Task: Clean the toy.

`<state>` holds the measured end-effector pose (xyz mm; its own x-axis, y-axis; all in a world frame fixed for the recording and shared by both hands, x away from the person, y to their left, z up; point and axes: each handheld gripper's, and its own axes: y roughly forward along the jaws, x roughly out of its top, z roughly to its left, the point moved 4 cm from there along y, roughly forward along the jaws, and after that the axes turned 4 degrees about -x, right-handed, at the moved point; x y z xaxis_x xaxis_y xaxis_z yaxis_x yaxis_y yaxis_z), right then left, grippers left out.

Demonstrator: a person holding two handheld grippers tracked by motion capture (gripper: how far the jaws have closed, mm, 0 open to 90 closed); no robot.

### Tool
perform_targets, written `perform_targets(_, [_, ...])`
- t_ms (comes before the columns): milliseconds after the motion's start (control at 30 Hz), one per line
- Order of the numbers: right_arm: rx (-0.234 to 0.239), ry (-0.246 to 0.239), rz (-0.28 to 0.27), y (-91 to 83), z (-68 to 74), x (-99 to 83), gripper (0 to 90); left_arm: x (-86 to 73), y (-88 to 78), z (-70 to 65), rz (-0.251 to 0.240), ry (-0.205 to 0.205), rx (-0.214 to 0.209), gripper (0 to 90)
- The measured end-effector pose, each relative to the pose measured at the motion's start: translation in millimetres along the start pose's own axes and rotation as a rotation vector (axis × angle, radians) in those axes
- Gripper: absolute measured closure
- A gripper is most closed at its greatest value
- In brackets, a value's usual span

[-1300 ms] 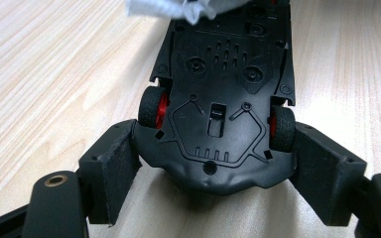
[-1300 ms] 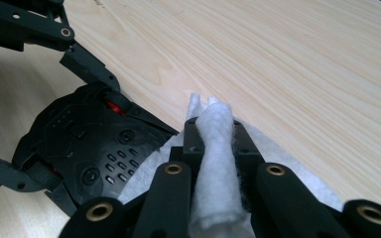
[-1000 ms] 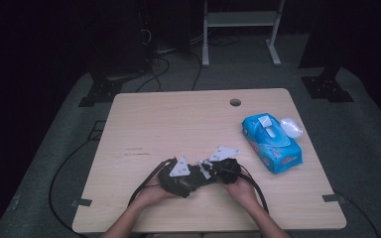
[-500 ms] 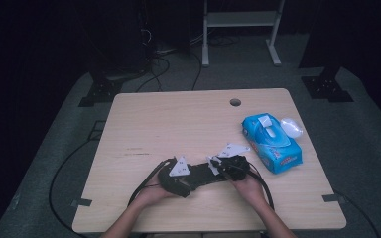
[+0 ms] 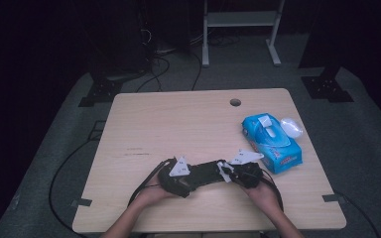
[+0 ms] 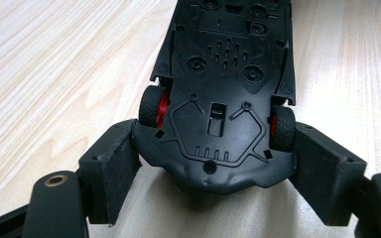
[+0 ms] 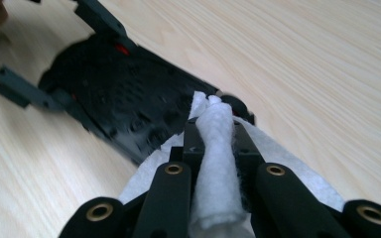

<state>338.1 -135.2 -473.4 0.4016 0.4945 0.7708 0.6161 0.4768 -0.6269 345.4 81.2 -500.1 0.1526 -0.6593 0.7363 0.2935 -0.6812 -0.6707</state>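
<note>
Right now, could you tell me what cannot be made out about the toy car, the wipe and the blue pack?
- Toy car: upside down in the left gripper view, so its top is hidden; its far end is cut off by the top edge.
- White wipe: in the right gripper view, its lower part runs off the bottom edge.
- Car in the right gripper view: blurred.
- Blue wipes pack: print too small in the high view.

Left gripper [image 5: 198, 174], jaws spread and clamping, low at table; right gripper [image 5: 228, 172], jaws pinched together, facing it.
</note>
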Motion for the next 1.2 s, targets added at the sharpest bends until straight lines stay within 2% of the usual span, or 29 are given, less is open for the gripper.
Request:
perform_targets(100, [0.0, 0.002, -0.001, -6.1, 3.2, -5.8, 81.2, -0.2, 0.6, 0.2, -0.001, 0.003, -0.001, 24.1])
perform_targets(233, [0.042, -0.016, -0.008, -6.6, 12.5, -5.6, 81.1, -0.1, 0.5, -0.7, 0.003, 0.008, 0.0, 24.1])
perform_targets(333, [0.042, -0.005, -0.009, -7.0, 7.1, -6.8, 81.1, -0.1, 0.1, -0.1, 0.002, 0.004, 0.0, 24.1])
perform_targets(367, [0.021, 0.011, -0.005, -8.2, 0.5, -9.1, 81.1, -0.1, 0.0, 0.1, 0.0, -0.005, -0.001, 24.1])
perform_targets(433, [0.01, 0.045, -0.003, -9.3, -6.7, -11.3, 81.0, 0.3, 0.5, 0.8, -0.002, -0.01, 0.003, 24.1])
perform_targets(567, [-0.003, 0.055, -0.002, -7.3, -7.5, -9.3, 81.1, -0.2, 0.2, 1.6, 0.003, -0.006, 0.01, 24.1])
perform_targets(667, [0.031, 0.039, -0.011, -6.8, 0.1, -7.7, 81.1, -0.7, 0.1, 1.6, 0.003, -0.001, 0.012, 24.2])
perform_targets(700, [0.026, 0.009, -0.013, -6.5, 2.3, -7.0, 81.0, -0.7, -0.1, 1.5, 0.003, -0.002, 0.01, 24.1])
perform_targets(733, [0.023, 0.004, -0.009, -6.3, 1.6, -6.4, 81.0, -0.6, -0.1, 1.5, 0.003, -0.005, 0.009, 24.1])
perform_targets(833, [-0.015, 0.035, -0.006, -3.1, -11.1, -3.6, 81.1, -0.6, -0.2, 1.0, 0.004, 0.0, 0.011, 24.1])
perform_targets(900, [-0.024, 0.081, -0.021, 1.1, -20.2, -1.4, 81.1, -0.6, -0.1, 1.0, 0.003, 0.001, 0.008, 24.1])
perform_targets(967, [-0.019, 0.105, -0.023, 6.1, -23.7, 1.3, 81.1, -0.3, 0.1, 1.0, -0.003, -0.006, 0.004, 24.1])
perform_targets(1133, [-0.006, 0.095, -0.03, 19.3, -19.0, 18.8, 81.1, -1.5, -0.8, 1.9, 0.0, -0.007, 0.008, 24.1])
perform_targets(1200, [-0.006, 0.088, -0.026, 21.3, -17.0, 18.9, 81.1, -2.0, -1.8, 2.9, -0.004, -0.016, 0.001, 24.1])
